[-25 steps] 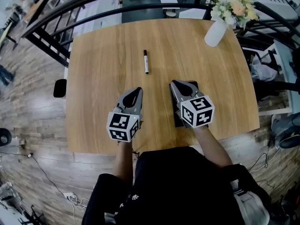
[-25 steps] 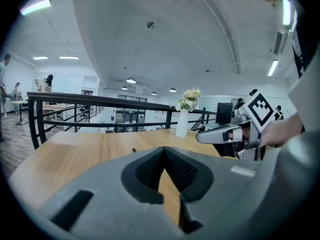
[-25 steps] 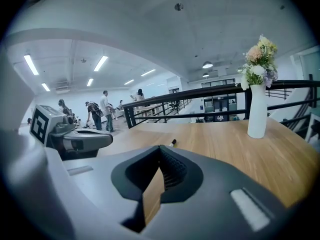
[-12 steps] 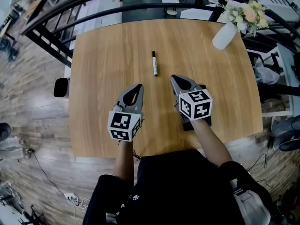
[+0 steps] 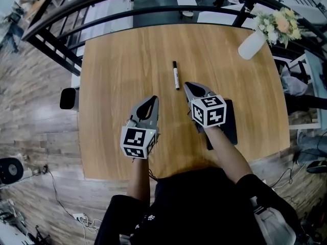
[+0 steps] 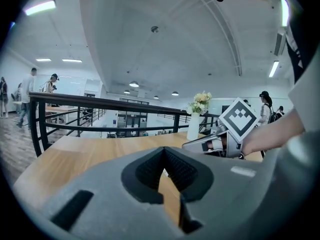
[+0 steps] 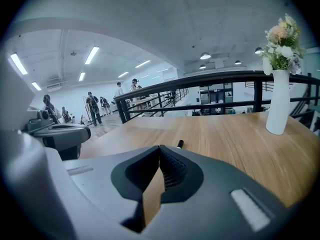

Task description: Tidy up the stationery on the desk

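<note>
Wooden desk (image 5: pixel 117 86) backed by a black railing (image 5: pixel 76 6), with a flower vase (image 5: pixel 253 44) at its 1 o'clock corner. Only the head view shows the dark flat pad (image 5: pixel 230 131) under the right forearm. The right gripper view shows just one end of the marker (image 5: pixel 175 75) above its jaws. The marker lies near the desk's middle, at 11 o'clock from the right gripper (image 5: pixel 190 86), close but apart. The jaws of the right gripper and the left gripper (image 5: pixel 152 99) are pressed together on nothing.
</note>
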Available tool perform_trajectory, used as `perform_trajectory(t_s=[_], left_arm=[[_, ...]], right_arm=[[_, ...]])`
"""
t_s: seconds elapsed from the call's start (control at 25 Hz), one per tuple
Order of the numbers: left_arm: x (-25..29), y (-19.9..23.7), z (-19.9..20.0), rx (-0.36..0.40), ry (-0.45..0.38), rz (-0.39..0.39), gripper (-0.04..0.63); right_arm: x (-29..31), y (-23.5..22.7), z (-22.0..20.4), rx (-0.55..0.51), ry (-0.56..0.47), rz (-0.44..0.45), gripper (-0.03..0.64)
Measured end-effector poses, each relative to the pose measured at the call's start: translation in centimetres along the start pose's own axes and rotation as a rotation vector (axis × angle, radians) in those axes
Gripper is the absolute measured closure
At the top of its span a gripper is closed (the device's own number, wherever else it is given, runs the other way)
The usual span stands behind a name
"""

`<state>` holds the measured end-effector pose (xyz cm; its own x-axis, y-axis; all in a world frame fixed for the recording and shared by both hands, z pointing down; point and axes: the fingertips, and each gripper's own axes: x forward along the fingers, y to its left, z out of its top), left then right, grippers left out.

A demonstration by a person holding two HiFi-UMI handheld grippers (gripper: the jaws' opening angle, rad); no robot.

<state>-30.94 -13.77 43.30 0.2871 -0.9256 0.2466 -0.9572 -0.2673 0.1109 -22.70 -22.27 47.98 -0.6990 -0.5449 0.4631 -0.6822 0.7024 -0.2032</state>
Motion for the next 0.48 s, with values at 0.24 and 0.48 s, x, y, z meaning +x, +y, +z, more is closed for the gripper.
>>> perform_trajectory(t_s=[0.24,0.48], left_arm=[[1.2,1.1,-0.9,-0.023,0.005,-0.016,0.603],[1.7,1.9,-1.7,-0.042,0.013,-0.027,0.603]], right_arm=[[2.7,-1.0,-0.3,0.011,0.036,-0.032,0.600],[5.0,-1.4,-1.3,0.020,0.076,-0.056,0.586]])
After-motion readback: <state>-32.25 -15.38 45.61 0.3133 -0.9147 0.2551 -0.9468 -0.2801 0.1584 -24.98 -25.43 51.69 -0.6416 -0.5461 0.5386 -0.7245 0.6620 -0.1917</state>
